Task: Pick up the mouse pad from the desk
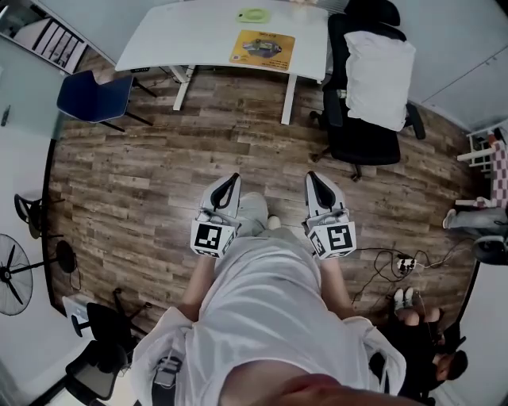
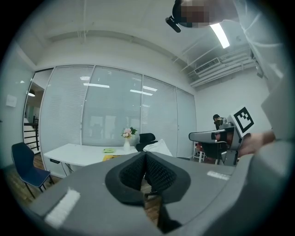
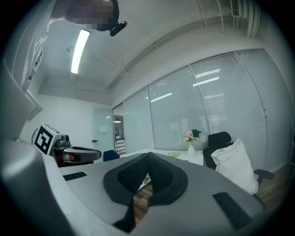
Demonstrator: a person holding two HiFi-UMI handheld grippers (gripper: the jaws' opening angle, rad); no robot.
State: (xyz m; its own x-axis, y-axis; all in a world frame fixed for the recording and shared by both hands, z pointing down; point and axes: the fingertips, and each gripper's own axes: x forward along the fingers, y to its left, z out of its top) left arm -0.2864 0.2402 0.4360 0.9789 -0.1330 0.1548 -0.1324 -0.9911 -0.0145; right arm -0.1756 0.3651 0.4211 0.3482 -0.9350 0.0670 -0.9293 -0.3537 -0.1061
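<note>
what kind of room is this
Most likely an office: a white desk with a yellow mouse pad on it, a black office chair beside it, and glass partition walls with blinds. The floor is wood-look planks.

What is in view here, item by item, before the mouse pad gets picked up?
desk: one, white, far end of the room
mouse pad: one, yellow, flat on the desk
small flat item: one, green, on the desk beyond the mouse pad
vase of flowers: one, pale, pink blooms, on the desk
office chair: one, black, right of the desk
cushion: one, white, on the office chair
side chair: one, blue, left of the desk
fan: one, black, left edge
power strip: one, white, on the floor, right
left gripper: grey, jaws shut, empty
right gripper: grey, jaws shut, empty
</note>
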